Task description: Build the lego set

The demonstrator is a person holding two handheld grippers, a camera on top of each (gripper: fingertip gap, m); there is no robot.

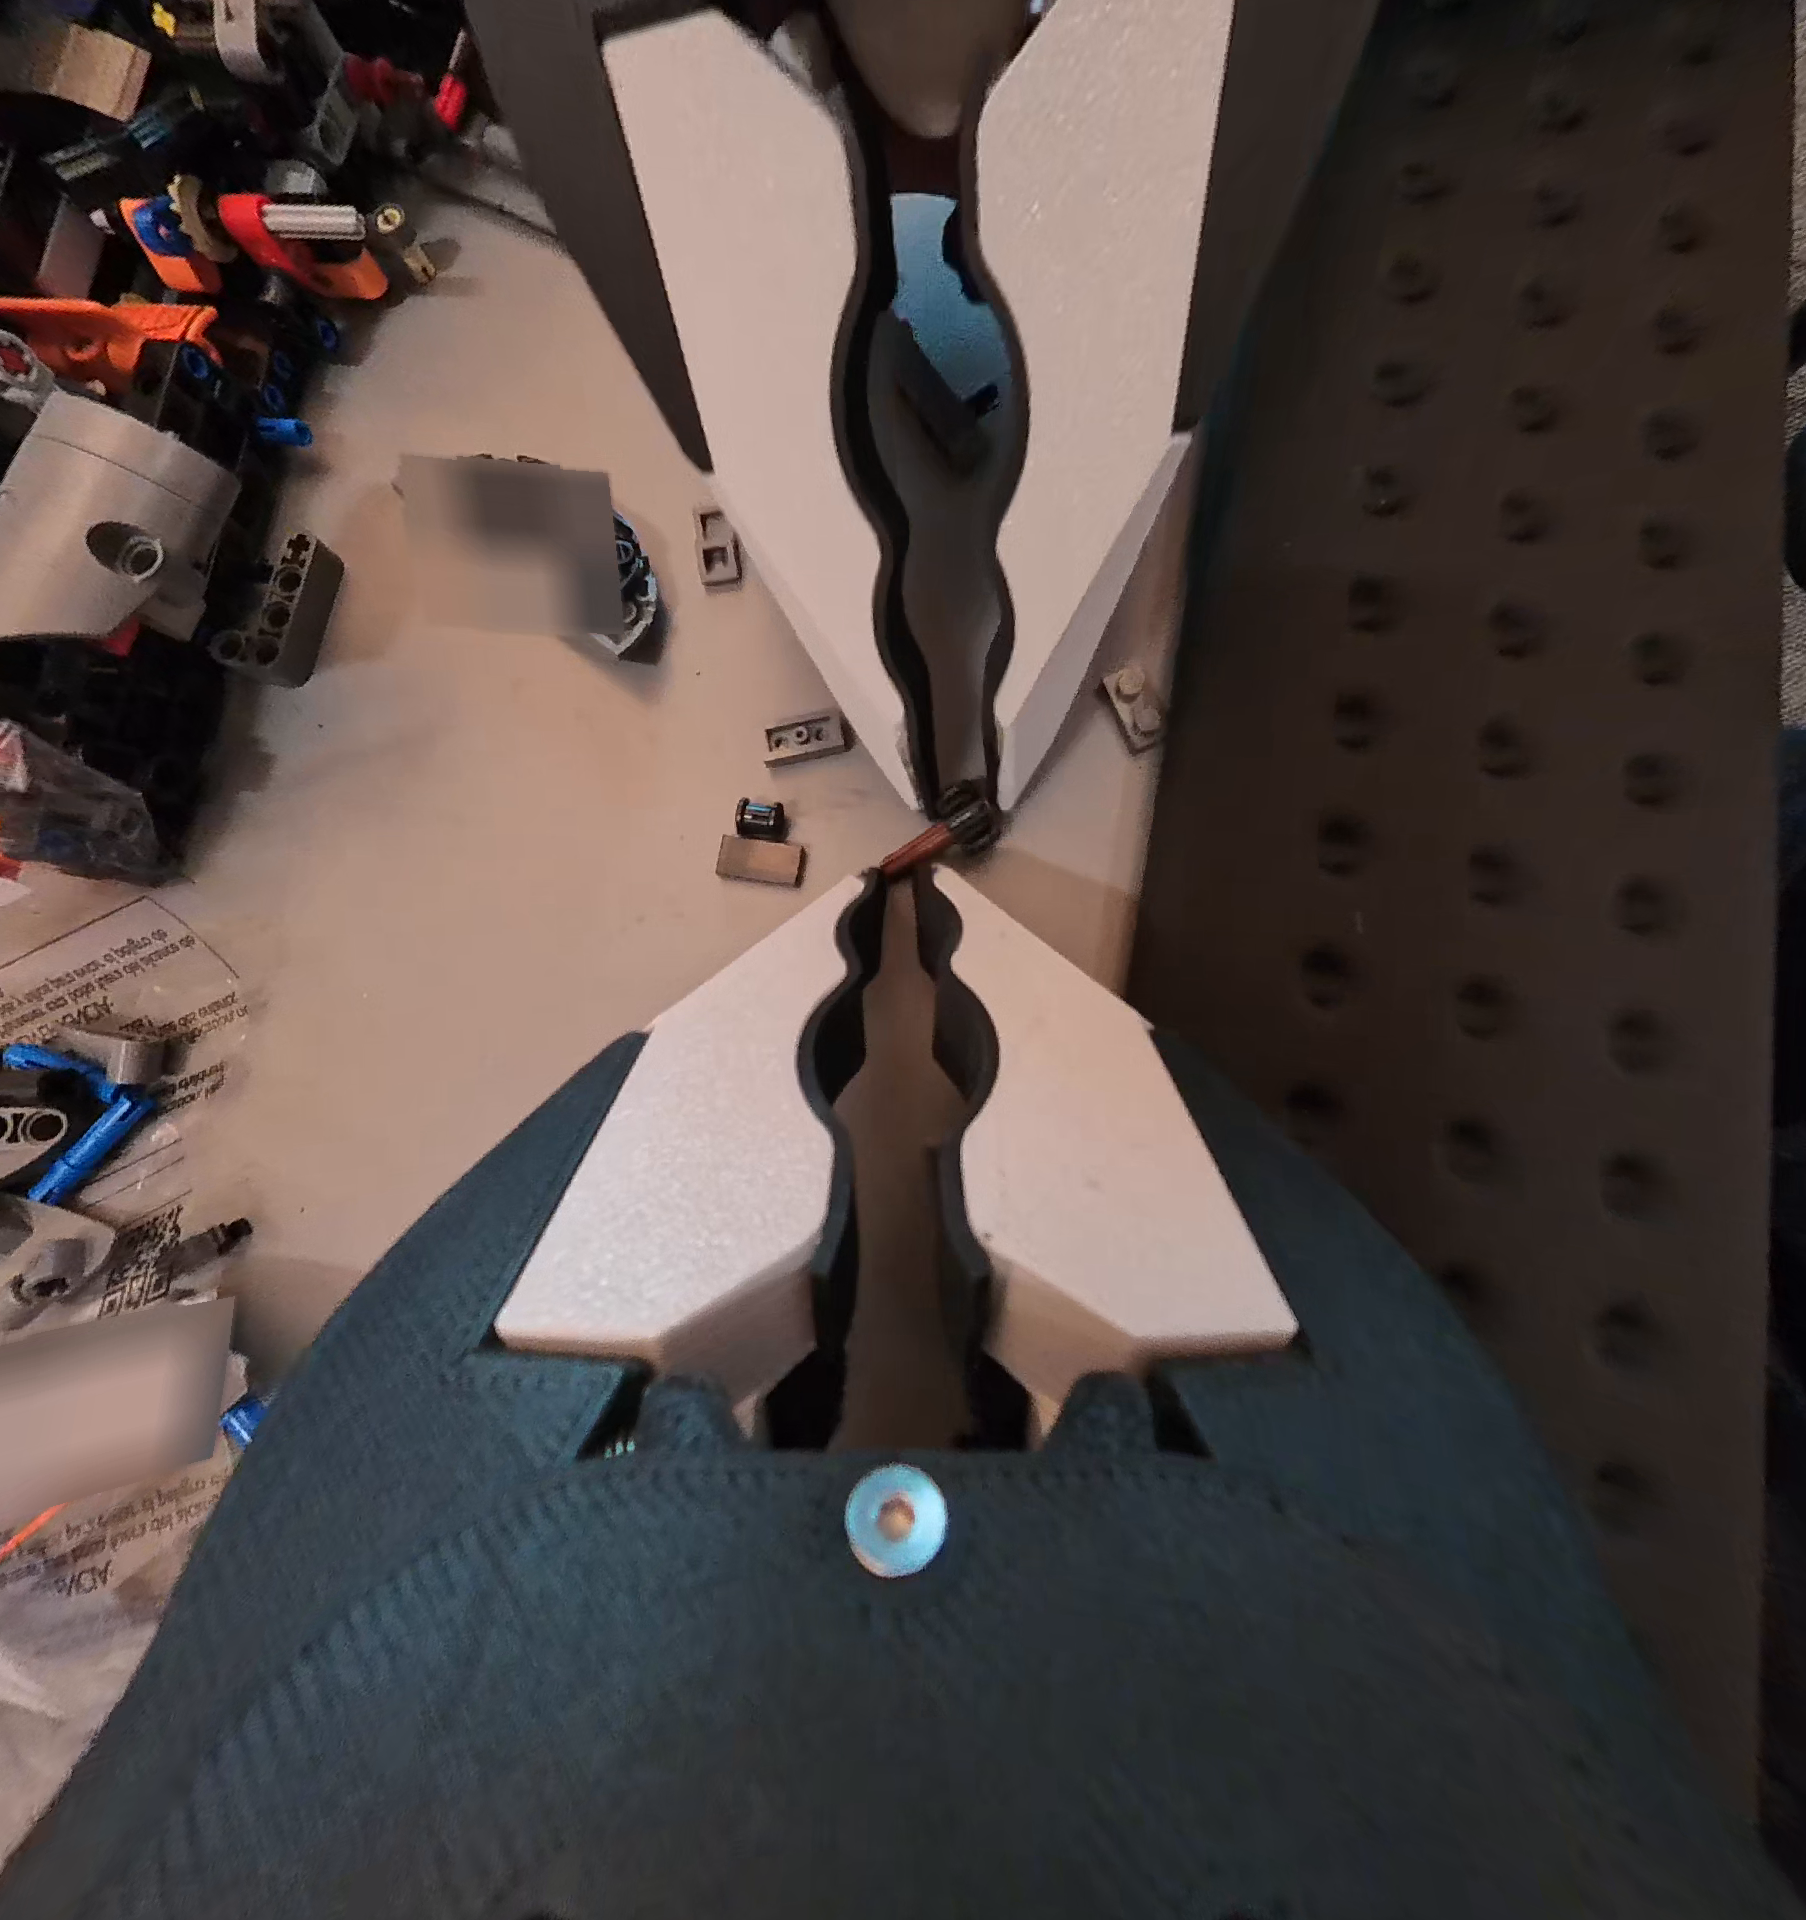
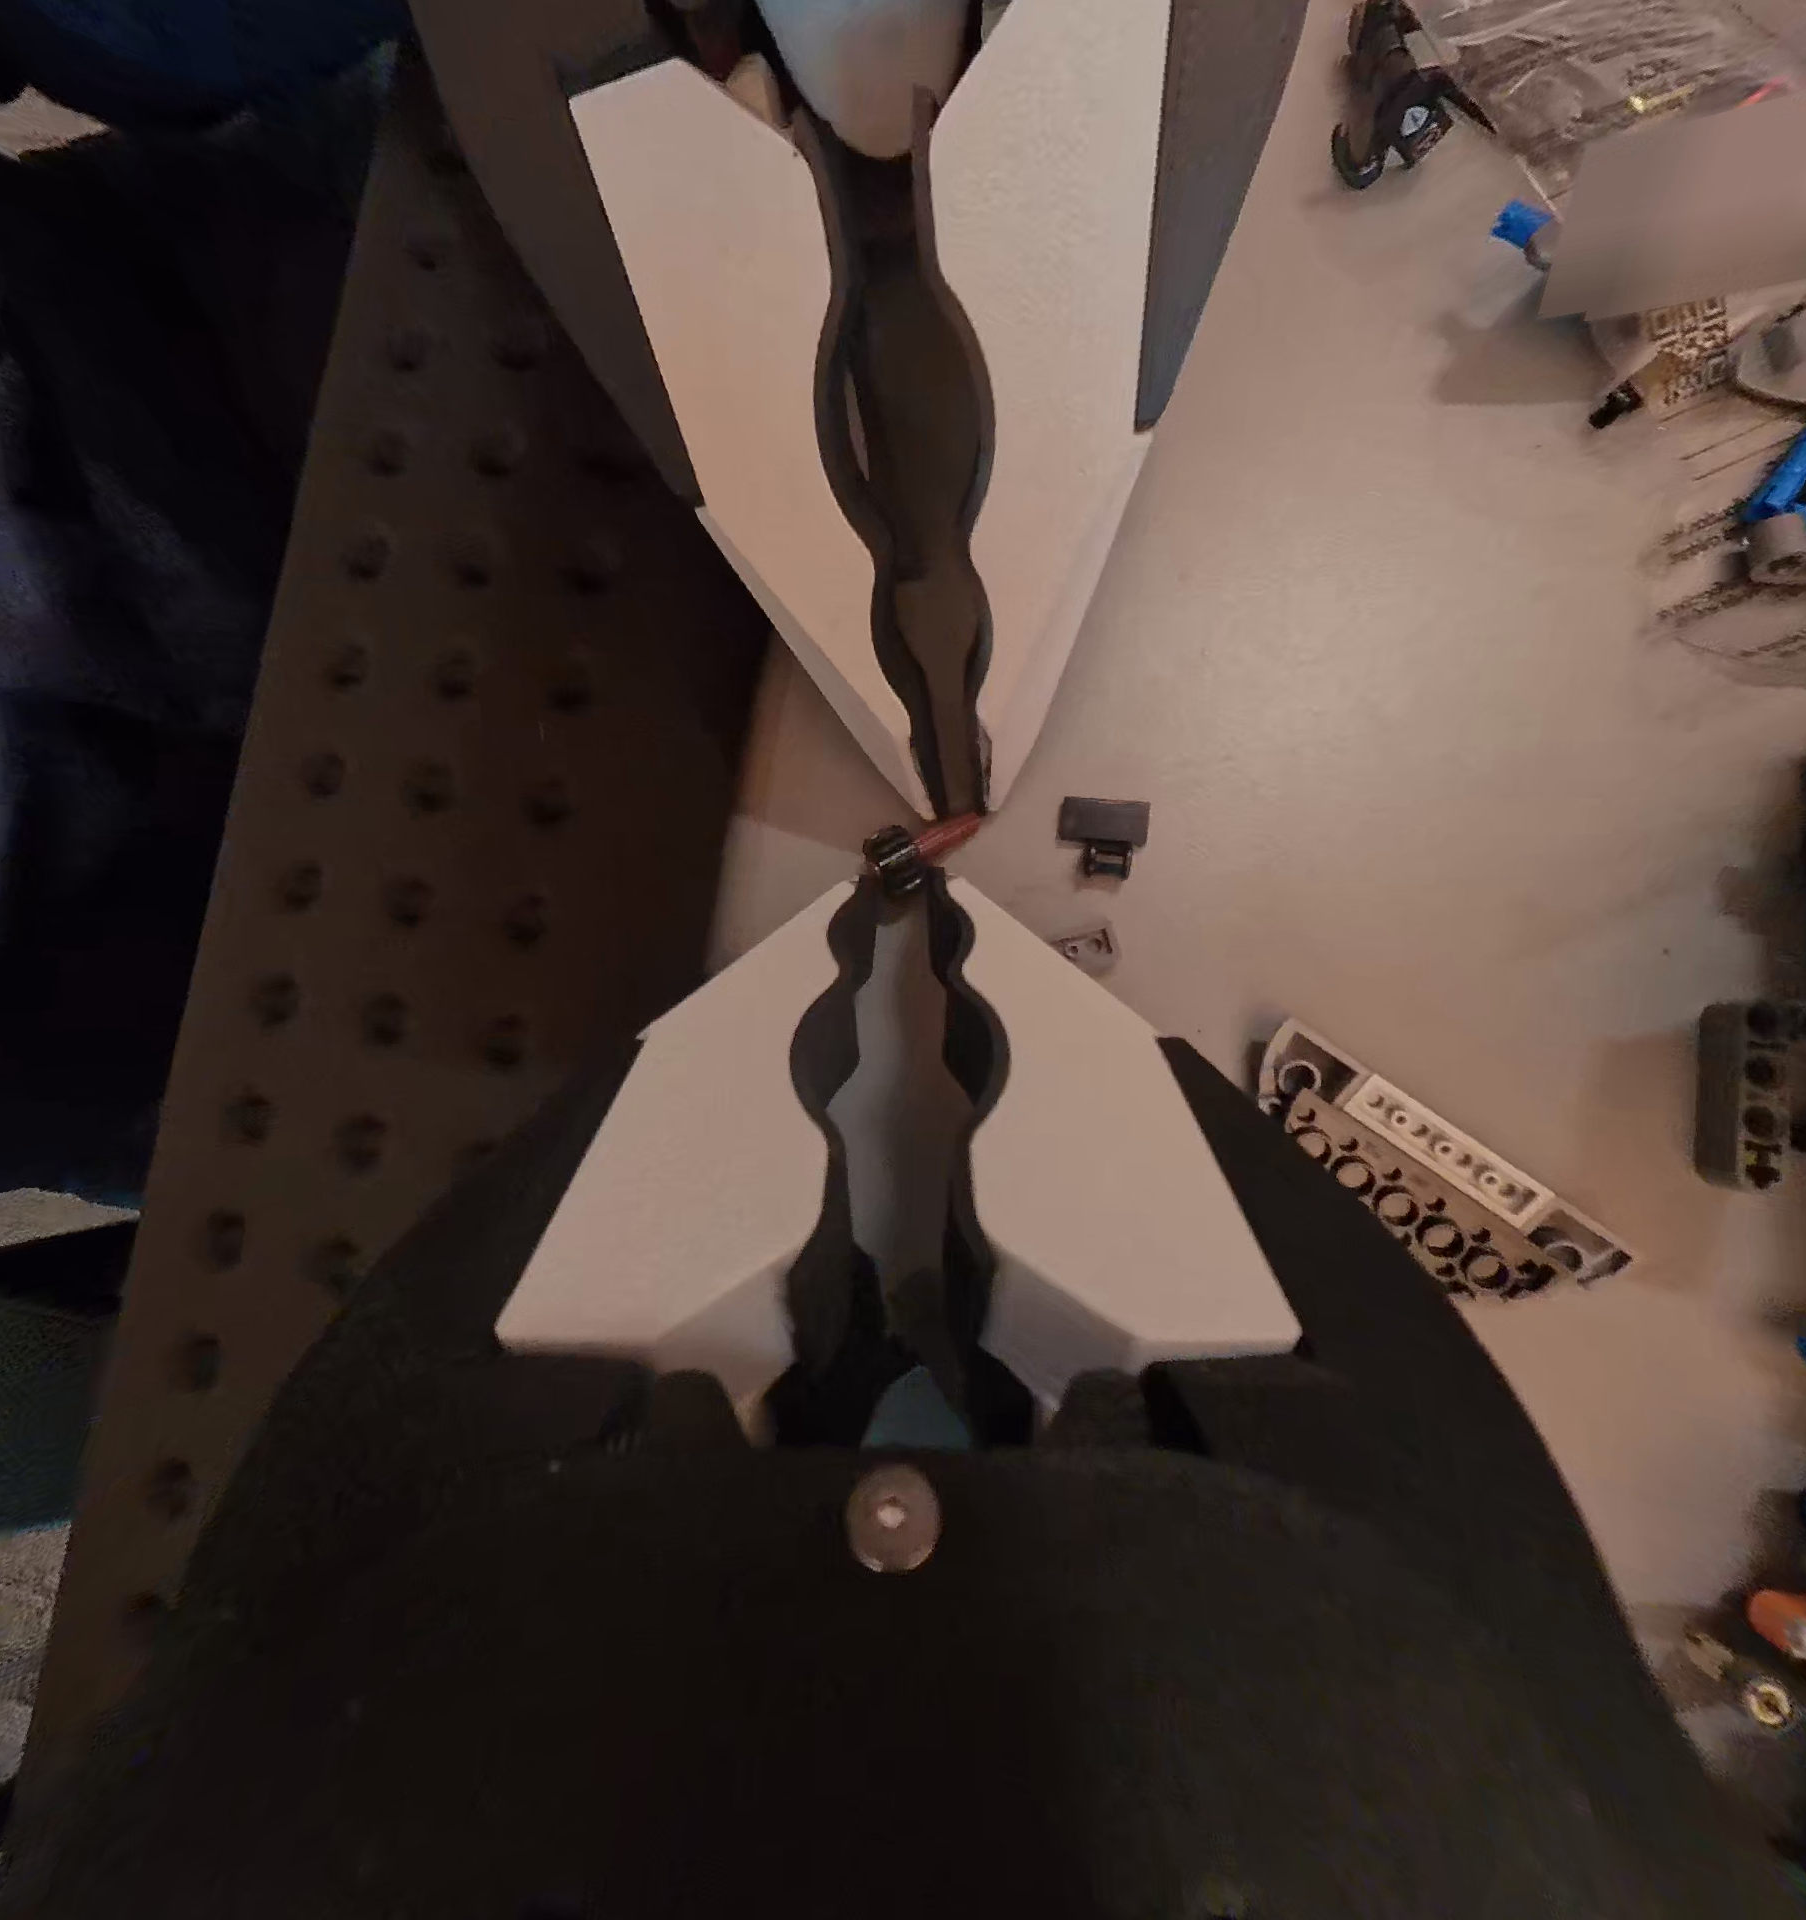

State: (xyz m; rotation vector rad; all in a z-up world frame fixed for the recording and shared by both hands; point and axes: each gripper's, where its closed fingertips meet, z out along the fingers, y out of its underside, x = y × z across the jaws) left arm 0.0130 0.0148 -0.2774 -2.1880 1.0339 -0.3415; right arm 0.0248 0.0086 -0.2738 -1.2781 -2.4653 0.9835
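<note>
Left tongs (image 1: 899, 883): nearest to the left camera, at the bottom centre of the frame; the tips were pressed together on the lower left end of a small reddish-brown rod (image 1: 914, 850).
Right tongs (image 2: 904, 891): nearest to the right camera, also at the bottom centre; the tips were closed narrowly on a small black gear (image 2: 894, 858).
Gear and rod: in the left view the gear (image 1: 966, 816) sat at the upper right end of the rod, at the tips of the other tongs, which came down from the top of the frame. In the right view the rod (image 2: 946, 834) ran from the gear up and to the right, into the tips of the far tongs.
Long axis: the rod lay slanted between the two pairs of tips, almost in line with them, so each tool pointed at the other along it.
Which one was nearer: neither; both tools met at the centre of the frame, tip against tip, well above the table (image 1: 483, 894).
Coming move, as I judge: the gear was to be pushed along the rod, so the hole of the gear had to stay in line with the rod.
Risk, as I judge: a small tilt could jam the gear or let the rod slip out.
Left side of the left frame: a half-built model (image 1: 140, 343) in black, grey and orange, with loose small grey plates (image 1: 803, 738) near the centre.
Right side of the left frame: a dark studded board (image 1: 1481, 831).
</note>
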